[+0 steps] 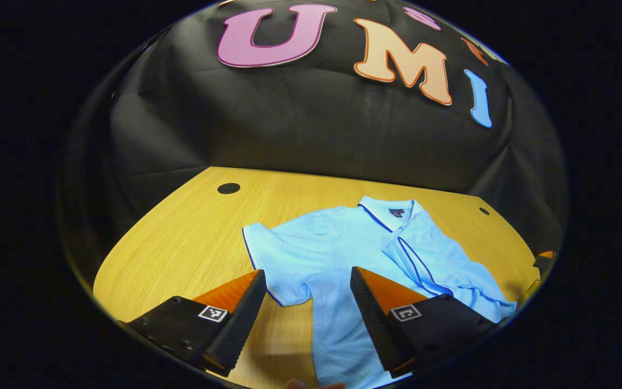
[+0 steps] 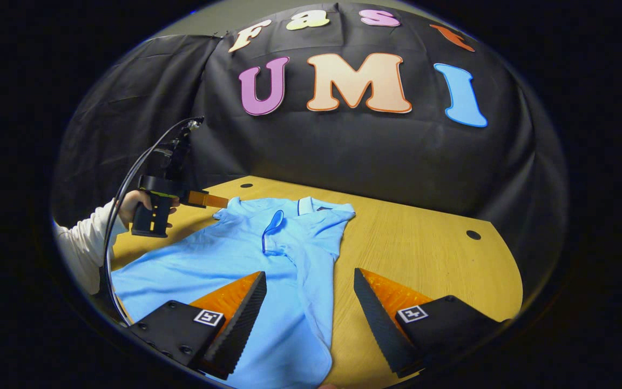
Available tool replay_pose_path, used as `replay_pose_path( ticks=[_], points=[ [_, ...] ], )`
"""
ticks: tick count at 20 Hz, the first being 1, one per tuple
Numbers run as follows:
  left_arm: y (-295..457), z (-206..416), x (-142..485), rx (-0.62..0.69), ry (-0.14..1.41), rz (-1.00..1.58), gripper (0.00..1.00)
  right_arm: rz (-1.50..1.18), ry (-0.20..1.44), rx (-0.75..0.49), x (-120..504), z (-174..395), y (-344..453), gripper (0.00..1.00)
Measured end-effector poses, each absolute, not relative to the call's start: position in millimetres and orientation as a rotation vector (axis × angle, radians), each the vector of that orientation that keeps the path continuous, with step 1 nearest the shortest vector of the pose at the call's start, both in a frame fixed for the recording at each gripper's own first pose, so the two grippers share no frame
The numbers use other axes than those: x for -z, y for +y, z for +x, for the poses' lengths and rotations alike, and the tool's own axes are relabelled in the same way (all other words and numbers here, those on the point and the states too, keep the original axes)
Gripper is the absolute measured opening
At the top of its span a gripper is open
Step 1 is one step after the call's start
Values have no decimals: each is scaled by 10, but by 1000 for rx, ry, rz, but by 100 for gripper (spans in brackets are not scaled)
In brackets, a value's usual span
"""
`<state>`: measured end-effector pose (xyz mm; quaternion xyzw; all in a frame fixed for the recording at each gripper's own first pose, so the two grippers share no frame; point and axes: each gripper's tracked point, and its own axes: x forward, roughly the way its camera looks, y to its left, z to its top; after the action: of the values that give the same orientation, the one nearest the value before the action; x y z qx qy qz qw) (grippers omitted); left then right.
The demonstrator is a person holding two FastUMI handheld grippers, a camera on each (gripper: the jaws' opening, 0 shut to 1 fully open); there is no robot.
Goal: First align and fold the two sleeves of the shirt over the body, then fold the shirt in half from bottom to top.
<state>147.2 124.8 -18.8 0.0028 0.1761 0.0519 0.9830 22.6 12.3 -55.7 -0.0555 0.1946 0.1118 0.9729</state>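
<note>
Shirt [image 1: 343, 254] lies flat on the surface [image 1: 181, 237], one sleeve [image 1: 424, 265] folded over; your left claw [image 1: 308, 292] gapes wide above the spread sleeve [image 1: 273, 259]. Right claw [image 2: 310, 294] wide too — pinch that sleeve's edge next.

a matt cloth shirt [image 1: 338, 254] lies on a smooth, seemingly wood-grained table [image 1: 192, 237].

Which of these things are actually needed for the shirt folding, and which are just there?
Needed for the job:
- light blue shirt
- left hand-held gripper, open
- right hand-held gripper, open

Just there:
- wooden table, which the shirt lies on
- black cloth wall
</note>
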Motion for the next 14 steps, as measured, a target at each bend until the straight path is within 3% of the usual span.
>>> replay_pose_path(
  ticks=[6, 14],
  points=[
    [1580, 1836, 289, -184, 393, -2, 93, -62, 400, -167, 550, 165, -154, 100],
    [1716, 1836, 497, -224, 481, 2, 89, 10, 351, -139, 370, 160, -279, 100]
  ],
)
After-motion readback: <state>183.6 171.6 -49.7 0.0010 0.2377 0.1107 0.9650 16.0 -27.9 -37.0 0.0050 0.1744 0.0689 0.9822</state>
